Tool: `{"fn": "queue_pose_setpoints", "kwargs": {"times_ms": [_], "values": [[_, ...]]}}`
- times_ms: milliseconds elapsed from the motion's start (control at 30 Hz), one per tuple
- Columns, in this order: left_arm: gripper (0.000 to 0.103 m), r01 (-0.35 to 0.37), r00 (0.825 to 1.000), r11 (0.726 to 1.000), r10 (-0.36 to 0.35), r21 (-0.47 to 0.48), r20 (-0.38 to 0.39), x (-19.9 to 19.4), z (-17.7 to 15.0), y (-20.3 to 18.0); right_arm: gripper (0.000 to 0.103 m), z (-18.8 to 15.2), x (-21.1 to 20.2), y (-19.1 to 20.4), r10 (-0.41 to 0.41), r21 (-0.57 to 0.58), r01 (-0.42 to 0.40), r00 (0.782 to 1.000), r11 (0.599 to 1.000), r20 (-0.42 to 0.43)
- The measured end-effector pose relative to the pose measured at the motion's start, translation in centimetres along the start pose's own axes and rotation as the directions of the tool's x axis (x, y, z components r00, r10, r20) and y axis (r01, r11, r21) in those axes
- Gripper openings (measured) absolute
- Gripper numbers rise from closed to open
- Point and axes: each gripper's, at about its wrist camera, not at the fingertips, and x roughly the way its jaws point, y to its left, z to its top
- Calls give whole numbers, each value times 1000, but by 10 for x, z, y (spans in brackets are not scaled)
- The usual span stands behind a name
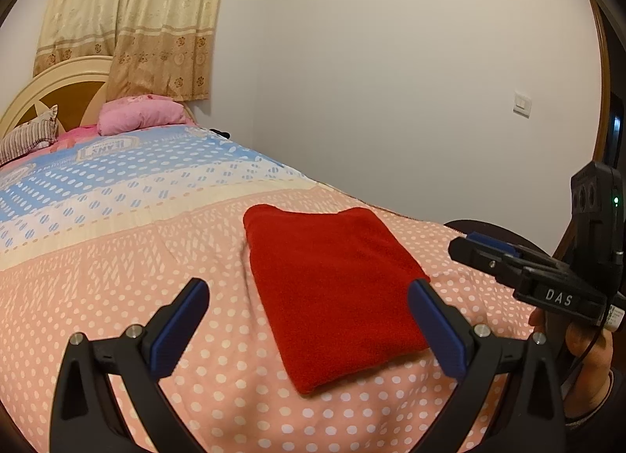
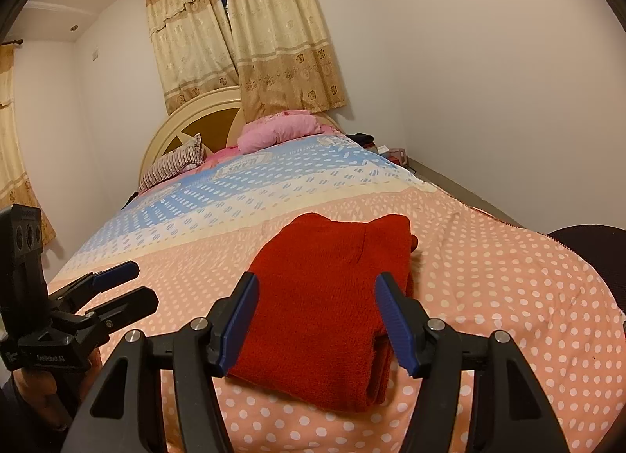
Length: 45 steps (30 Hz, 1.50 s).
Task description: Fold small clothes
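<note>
The folded red garment [image 1: 332, 288] is a thick, fuzzy knit, matt and nubbly. Under it, the bedspread [image 1: 117, 257] is smooth printed cloth with dots. The left gripper [image 1: 309, 320] has matt black plastic arms, bright metal bolts and ribbed blue rubbery pads on its fingers [image 1: 438, 331]; the right gripper [image 2: 317, 320] looks alike. The headboard [image 2: 184, 120] is glossy cream-painted wood. The curtains [image 2: 250, 22] are patterned woven cloth.

Cloth [image 1: 332, 288] was plain red, bedspread [image 1: 117, 257] was pink with white dots turning blue further up, pillow [image 1: 137, 114] pink, curtains [image 2: 250, 34] beige floral.
</note>
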Motion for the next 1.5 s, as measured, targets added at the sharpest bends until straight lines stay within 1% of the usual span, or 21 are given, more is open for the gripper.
{"fn": "queue_pose_setpoints", "kwargs": {"times_ms": [1433,1500], "values": [[103,-10,1000,1000,10,6,3,-1,1,0,63,-2,-1,4,2,3,-2,1000,1000,-2],[103,1,1000,1000,-1,11,2,-2,1,1,63,-2,0,4,2,4,-2,1000,1000,-3]]}}
